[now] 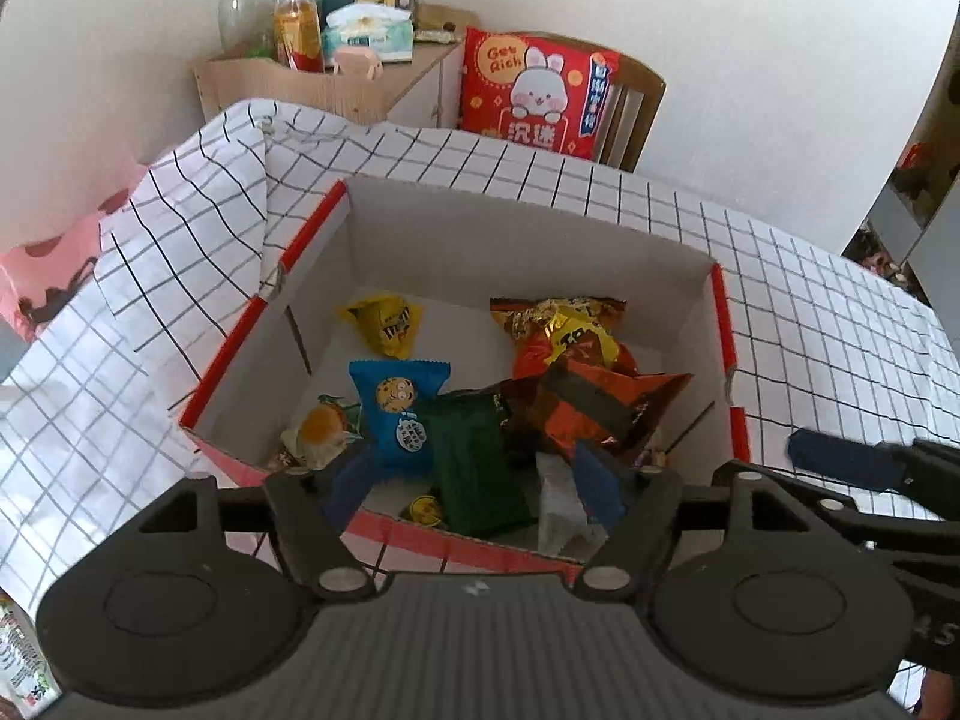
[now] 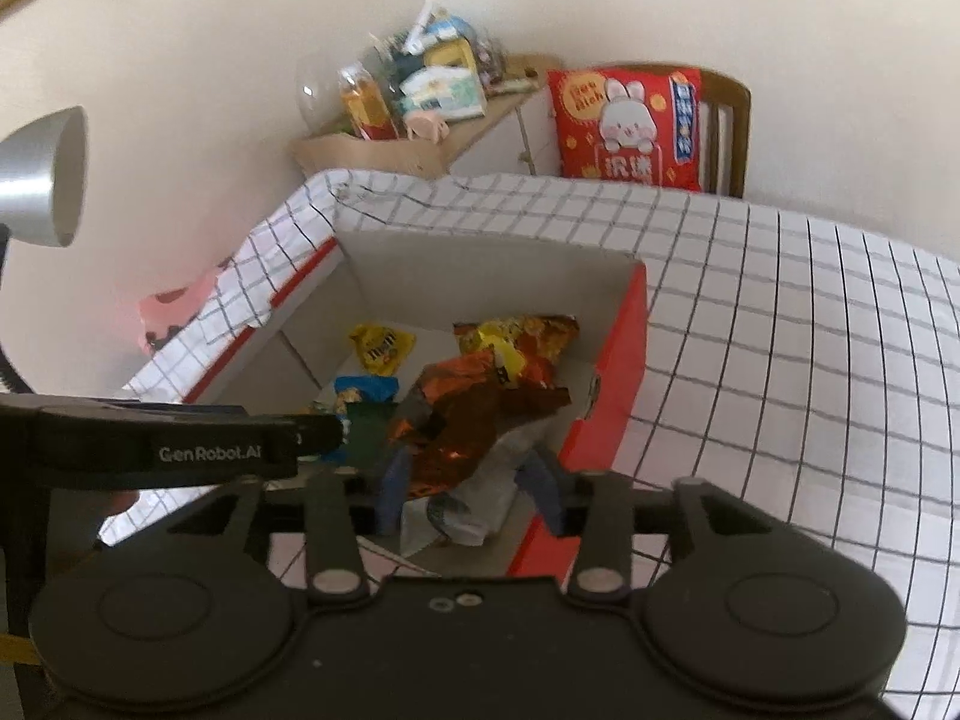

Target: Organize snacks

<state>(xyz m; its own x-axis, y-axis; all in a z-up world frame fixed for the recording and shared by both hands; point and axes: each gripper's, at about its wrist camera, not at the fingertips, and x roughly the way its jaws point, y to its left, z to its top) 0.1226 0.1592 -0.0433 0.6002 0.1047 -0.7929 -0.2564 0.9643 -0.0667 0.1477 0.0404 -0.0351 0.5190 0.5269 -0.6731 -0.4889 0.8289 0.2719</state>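
A white cardboard box (image 1: 528, 198) with red outer sides sits on the checked tablecloth and holds several snack packets. Among them are a yellow M&M's pack (image 1: 384, 324), a blue cookie pack (image 1: 399, 414), a dark green pack (image 1: 474, 468), crumpled orange foil bags (image 1: 606, 402) and a white wrapper (image 1: 558, 510). My left gripper (image 1: 474, 489) hangs open over the box's near edge, its blue fingers either side of the green pack without touching it. My right gripper (image 2: 468, 489) is open above the box (image 2: 624, 324), the orange foil bag (image 2: 474, 414) lying loose between its fingers.
The checked cloth (image 1: 780, 276) stretches to the right of the box. Behind the table stand a wooden chair with a red rabbit cushion (image 1: 534, 90) and a low cabinet (image 1: 336, 78) crowded with bottles. A grey lamp head (image 2: 42, 180) is at far left.
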